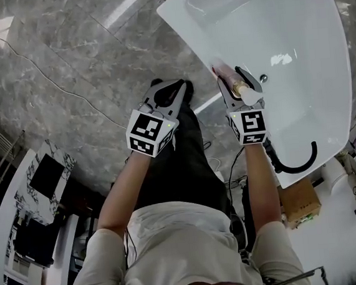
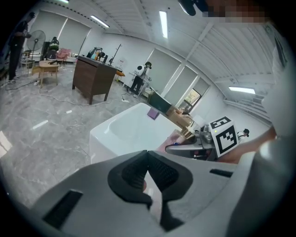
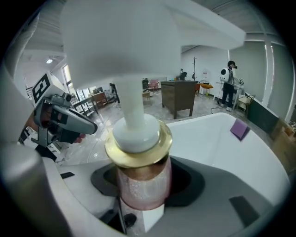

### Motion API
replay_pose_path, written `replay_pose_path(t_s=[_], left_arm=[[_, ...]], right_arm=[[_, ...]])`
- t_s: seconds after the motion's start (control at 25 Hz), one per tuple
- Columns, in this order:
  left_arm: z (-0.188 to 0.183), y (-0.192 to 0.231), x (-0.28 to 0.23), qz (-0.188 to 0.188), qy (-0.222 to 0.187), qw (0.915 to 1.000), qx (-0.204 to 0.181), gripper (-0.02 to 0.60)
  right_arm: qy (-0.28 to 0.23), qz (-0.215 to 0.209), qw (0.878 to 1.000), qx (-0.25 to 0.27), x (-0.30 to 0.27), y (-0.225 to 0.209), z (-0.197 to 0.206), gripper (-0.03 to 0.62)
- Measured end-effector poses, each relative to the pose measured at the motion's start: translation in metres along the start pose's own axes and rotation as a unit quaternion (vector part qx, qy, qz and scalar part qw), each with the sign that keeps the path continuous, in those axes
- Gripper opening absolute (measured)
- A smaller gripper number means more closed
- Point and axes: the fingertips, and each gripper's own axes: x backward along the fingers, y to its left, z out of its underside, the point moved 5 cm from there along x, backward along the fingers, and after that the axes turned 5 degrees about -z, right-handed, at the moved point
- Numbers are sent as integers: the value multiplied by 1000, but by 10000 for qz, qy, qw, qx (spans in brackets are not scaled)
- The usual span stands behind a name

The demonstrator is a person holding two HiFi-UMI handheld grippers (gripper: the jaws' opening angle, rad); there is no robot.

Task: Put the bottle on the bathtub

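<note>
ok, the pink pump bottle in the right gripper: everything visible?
The clear pink pump bottle has a gold collar, a white pump stem and a white head. It looks like plastic, with bubbly pink liquid inside. The right gripper is shut on its body, pump end nearest that gripper's camera, over the near rim of the white bathtub.

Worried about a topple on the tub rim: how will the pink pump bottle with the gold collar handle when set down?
The pink pump bottle looks rigid, unlikely to squash. Its wide white pump head probably makes it top-heavy and tippy. The glossy white bathtub rim may let it slide.
</note>
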Motion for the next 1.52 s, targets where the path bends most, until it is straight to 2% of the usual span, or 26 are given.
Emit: replay_pose_path(t_s=[0.4,1.04,1.52], left_arm=[[18,-4,-10,16,86,9999,99,8],[43,-10,-11,43,283,9994,198,8],[42,-6,-11,56,303,9994,152,8]], right_arm=[[-12,41,9978,663,-8,9,8,241],[-261,69,9986,450,-13,6,12,262],[-298,92,9985,457,-9,6,18,302]])
